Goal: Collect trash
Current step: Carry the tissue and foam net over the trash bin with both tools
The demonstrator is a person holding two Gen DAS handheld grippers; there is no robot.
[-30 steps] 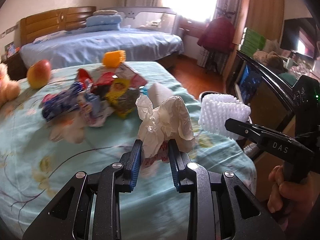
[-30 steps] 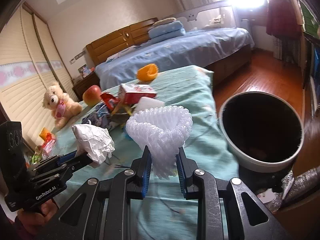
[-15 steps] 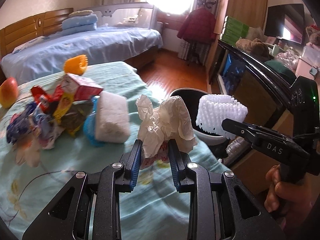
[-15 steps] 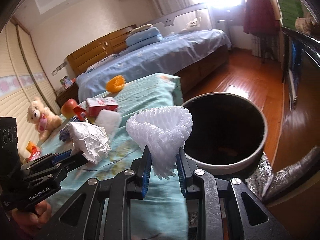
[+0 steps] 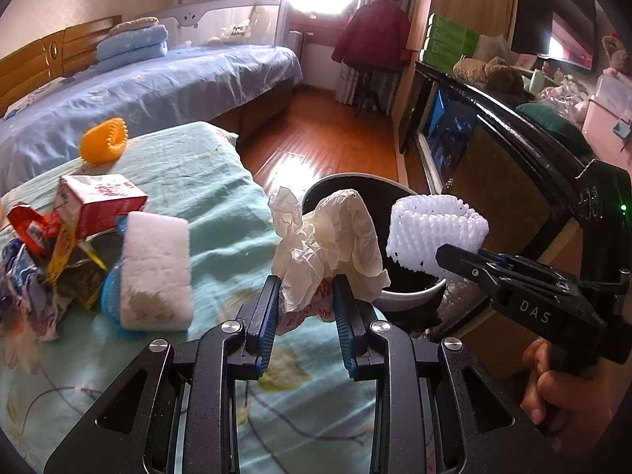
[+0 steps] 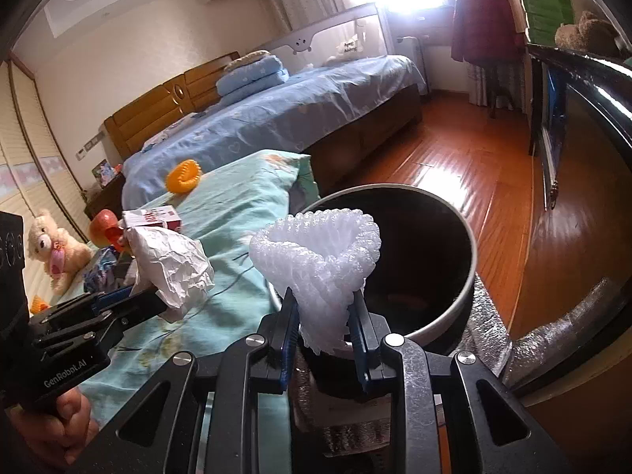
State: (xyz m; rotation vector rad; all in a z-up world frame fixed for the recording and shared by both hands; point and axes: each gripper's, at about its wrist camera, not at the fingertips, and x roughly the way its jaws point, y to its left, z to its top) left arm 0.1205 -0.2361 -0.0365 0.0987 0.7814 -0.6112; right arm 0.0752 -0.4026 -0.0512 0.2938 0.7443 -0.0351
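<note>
My left gripper (image 5: 304, 290) is shut on a crumpled white tissue (image 5: 328, 241) and holds it over the table's right edge, beside the round bin (image 5: 410, 296). My right gripper (image 6: 322, 308) is shut on a white foam fruit net (image 6: 316, 260) and holds it over the near rim of the bin (image 6: 466, 300), whose inside is dark. The right gripper also shows in the left wrist view (image 5: 454, 256), with the net (image 5: 434, 229) over the bin. The tissue shows in the right wrist view (image 6: 170, 264).
On the teal tablecloth (image 5: 205, 181) lie a white sponge (image 5: 156, 268), a red-and-white carton (image 5: 98, 201), several wrappers (image 5: 35, 260) and an orange foam ring (image 5: 104, 144). An apple (image 6: 102, 225) and teddy bear (image 6: 55, 249) sit farther left. A dark cabinet (image 5: 493, 166) stands right of the bin.
Both grippers have moved right, from over the table toward the bin, each still holding its trash. The bin is now right under the foam net.
</note>
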